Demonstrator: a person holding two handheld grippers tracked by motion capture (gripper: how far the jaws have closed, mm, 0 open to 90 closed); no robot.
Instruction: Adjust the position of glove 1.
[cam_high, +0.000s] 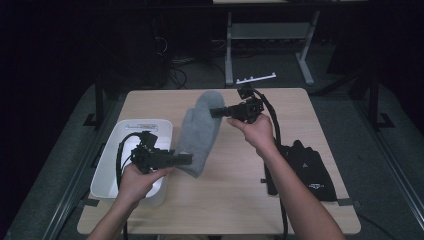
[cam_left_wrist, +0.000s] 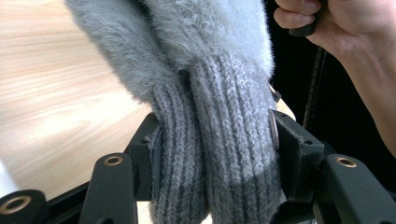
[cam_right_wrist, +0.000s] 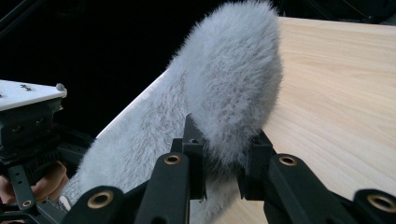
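Left gripper (cam_high: 187, 159) at 7 o'clock clamps the ribbed cuff of the grey mitten (cam_high: 200, 132); cuff sits squeezed between both pads. Right gripper (cam_high: 216, 113) at 1 o'clock pinches the fuzzy tip, jaws narrow. The mitten hangs stretched between them above the surface (cam_high: 235, 200), long axis running 7 to 1. White bin (cam_high: 111, 155) lies just left of the left hand, 8 o'clock; contents hard to read, probably nothing. Black bag (cam_high: 305, 170) at 4 o'clock.
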